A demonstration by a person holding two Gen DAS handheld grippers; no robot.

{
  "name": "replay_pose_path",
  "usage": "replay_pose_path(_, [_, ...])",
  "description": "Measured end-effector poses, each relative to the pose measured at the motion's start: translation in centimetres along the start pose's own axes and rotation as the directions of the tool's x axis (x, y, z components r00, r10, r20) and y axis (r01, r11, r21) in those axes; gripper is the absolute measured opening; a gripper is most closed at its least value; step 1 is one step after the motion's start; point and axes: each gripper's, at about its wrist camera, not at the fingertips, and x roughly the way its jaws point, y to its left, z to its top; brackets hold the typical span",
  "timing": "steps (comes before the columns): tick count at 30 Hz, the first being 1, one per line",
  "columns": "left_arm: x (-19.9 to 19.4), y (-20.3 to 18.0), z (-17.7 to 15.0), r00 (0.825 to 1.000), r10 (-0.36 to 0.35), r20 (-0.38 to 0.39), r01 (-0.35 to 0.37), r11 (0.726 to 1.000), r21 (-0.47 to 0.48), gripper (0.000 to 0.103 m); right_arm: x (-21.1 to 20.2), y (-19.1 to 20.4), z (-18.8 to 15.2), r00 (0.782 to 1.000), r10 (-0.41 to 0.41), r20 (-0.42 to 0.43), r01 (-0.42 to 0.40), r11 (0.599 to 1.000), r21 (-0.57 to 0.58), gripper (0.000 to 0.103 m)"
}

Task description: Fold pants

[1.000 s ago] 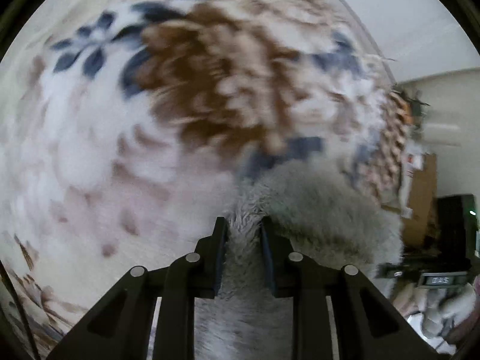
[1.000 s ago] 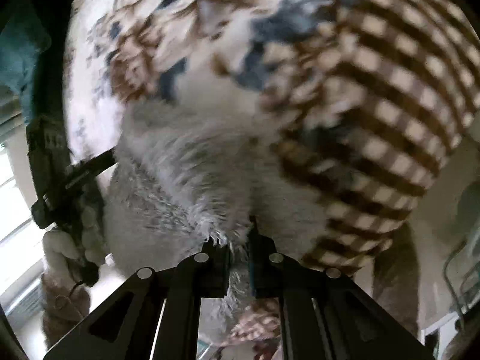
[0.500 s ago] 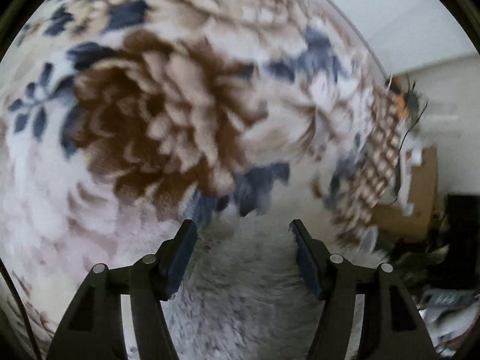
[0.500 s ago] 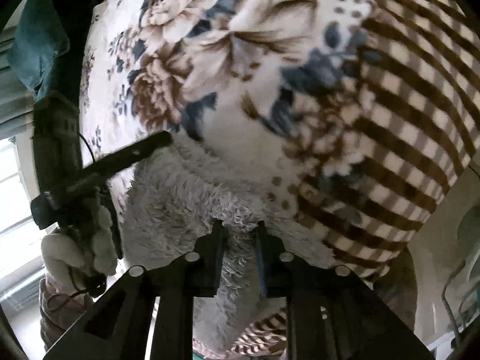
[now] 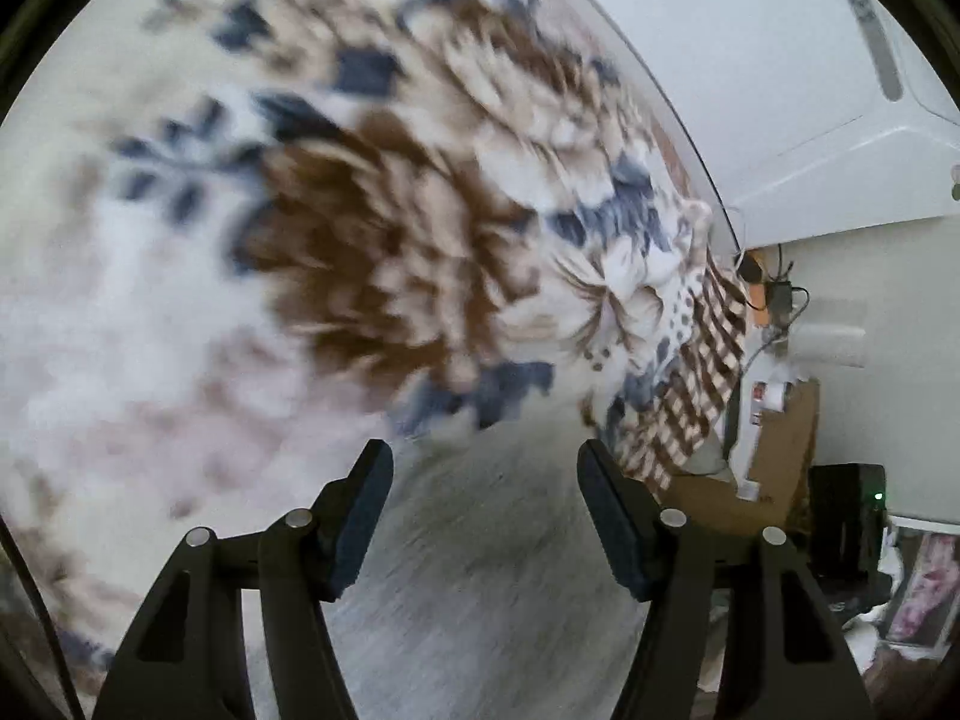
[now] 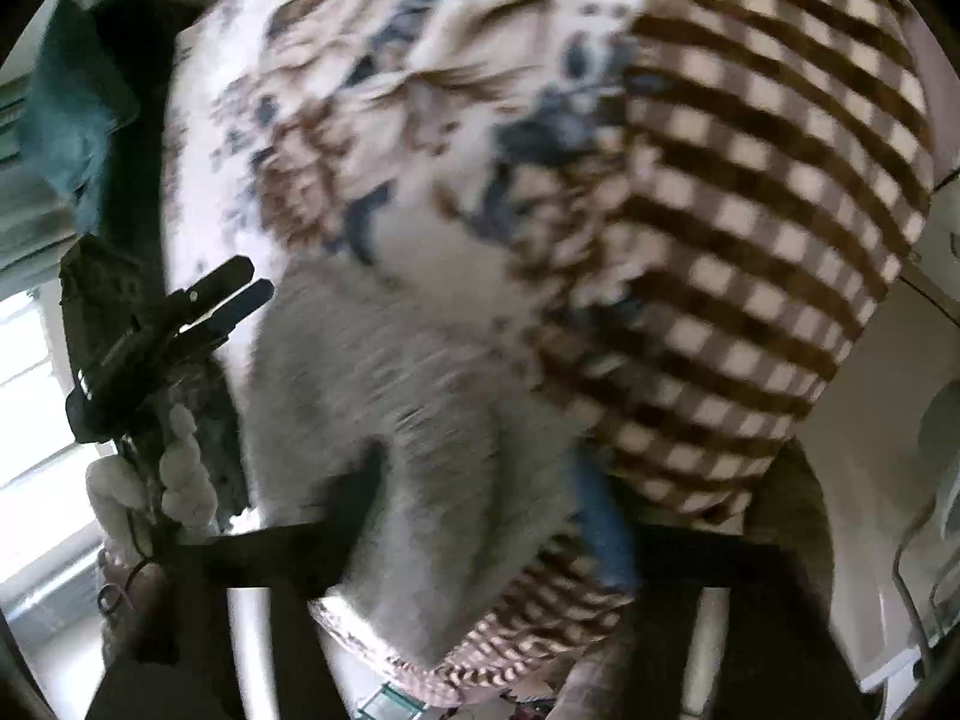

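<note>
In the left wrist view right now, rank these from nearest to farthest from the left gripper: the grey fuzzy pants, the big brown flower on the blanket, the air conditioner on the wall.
1. The grey fuzzy pants, directly below the open left gripper, between its fingers.
2. The big brown flower on the blanket, ahead, left of centre.
3. The air conditioner, high on the far wall, upper right.

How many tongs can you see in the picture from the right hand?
2. The right tongs sit blurry at the bottom, open over the fluffy gray pants. The left tongs poke in from the left edge.
</note>
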Motion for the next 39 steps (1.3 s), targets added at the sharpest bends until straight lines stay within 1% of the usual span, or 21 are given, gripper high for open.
replay_pose_path(2, [-2.0,0.5,-1.7,0.998,0.062,0.021,-0.063,0.998,0.021,0.062,1.6,1.1,-0.9,0.999,0.017,-0.044,-0.018,1.0,-0.004,0.076])
replay_pose_path(4, [-2.8,1.3,-3.9,0.993,0.114,-0.003,-0.114,0.992,0.051,0.062,2.8,1.5,-1.8,0.997,0.02,-0.071,-0.02,1.0,0.001,0.076])
replay_pose_path(9, [-1.5,3.9,-8.7,0.972,0.212,-0.104,-0.206,0.976,0.066,0.062,6.3,2.8,-4.0,0.992,-0.027,-0.122,0.025,0.999,-0.022,0.076])
replay_pose_path(12, [-0.3,4.9,-10.4,0.964,0.229,-0.134,-0.221,0.973,0.071,0.062,8.0,3.6,-4.3,0.989,-0.06,-0.138,0.053,0.997,-0.054,0.073])
replay_pose_path(13, [-0.2,5.0,-10.8,0.966,0.231,-0.119,-0.222,0.971,0.085,0.057,8.3,3.7,-4.5,0.988,-0.074,-0.136,0.065,0.996,-0.066,0.055])
replay_pose_path(14, [-0.2,4.9,-11.1,0.968,0.235,-0.091,-0.225,0.968,0.108,0.023,8.6,3.9,-4.7,0.986,-0.104,-0.132,0.093,0.992,-0.083,0.038])
replay_pose_path(15, [-0.1,4.9,-11.3,0.967,0.24,-0.088,-0.23,0.966,0.115,0.014,8.9,4.0,-4.8,0.983,-0.138,-0.125,0.126,0.987,-0.098,0.015])
replay_pose_path(18, [0.0,6.2,-11.5,0.955,0.29,-0.062,-0.282,0.953,0.11,0.014,8.8,3.3,-5.0,0.978,-0.19,-0.091,0.184,0.98,-0.074,0.013])
replay_pose_path(19, [0.0,7.9,-11.4,0.946,0.315,-0.074,-0.311,0.948,0.063,0.014,8.7,3.0,-4.9,0.976,-0.203,-0.083,0.198,0.978,-0.067,0.013])
replay_pose_path(20, [0.0,9.1,-11.3,0.947,0.311,-0.085,-0.309,0.95,0.03,0.014,8.8,2.6,-4.8,0.976,-0.199,-0.093,0.195,0.98,-0.05,0.013])
replay_pose_path(22, [-0.7,10.5,-11.1,0.966,0.251,-0.067,-0.254,0.966,-0.044,0.014,9.0,2.8,-4.8,0.976,-0.188,-0.107,0.185,0.982,-0.043,0.013])
replay_pose_path(24, [-1.7,9.7,-11.1,0.976,0.212,-0.049,-0.214,0.976,-0.043,0.016,9.4,4.1,-5.0,0.975,-0.175,-0.14,0.161,0.981,-0.105,0.013])
replay_pose_path(25, [-2.1,9.2,-11.1,0.984,0.172,-0.053,-0.174,0.984,-0.041,0.02,9.2,4.3,-4.8,0.974,-0.17,-0.147,0.154,0.981,-0.117,0.015])
replay_pose_path(26, [-2.9,8.9,-11.3,0.99,0.133,-0.036,-0.135,0.989,-0.052,0.031,8.9,4.8,-5.0,0.976,-0.155,-0.151,0.137,0.983,-0.123,0.018])
replay_pose_path(27, [-3.4,9.0,-11.5,0.992,0.123,-0.025,-0.124,0.99,-0.064,0.035,8.8,5.0,-5.2,0.977,-0.139,-0.16,0.119,0.985,-0.128,0.031])
replay_pose_path(28, [-4.0,9.1,-11.9,0.995,0.099,-0.024,-0.1,0.992,-0.081,0.047,8.7,5.1,-5.5,0.978,-0.124,-0.17,0.104,0.987,-0.124,0.049])
replay_pose_path(30, [-4.8,9.2,-12.9,0.993,0.116,-0.019,-0.118,0.989,-0.086,0.05,8.5,5.3,-6.6,0.978,-0.092,-0.186,0.073,0.992,-0.106,0.059])
replay_pose_path(34, [-3.6,8.4,-15.4,0.979,0.182,-0.096,-0.186,0.982,-0.028,0.051,10.5,6.3,-8.9,0.959,-0.084,-0.271,0.057,0.993,-0.106,0.059])
replay_pose_path(37, [-2.9,8.5,-16.4,0.97,0.221,-0.102,-0.225,0.974,-0.023,0.051,13.5,6.3,-10.7,0.943,-0.097,-0.318,0.069,0.993,-0.1,0.055])
replay_pose_path(38, [-2.8,8.5,-16.5,0.969,0.226,-0.096,-0.229,0.973,-0.021,0.043,14.1,6.1,-11.1,0.945,-0.109,-0.309,0.083,0.992,-0.096,0.045])
replay_pose_path(39, [-2.9,8.4,-16.6,0.969,0.231,-0.084,-0.232,0.973,-0.008,0.035,14.5,5.8,-11.2,0.95,-0.121,-0.289,0.102,0.992,-0.081,0.021])
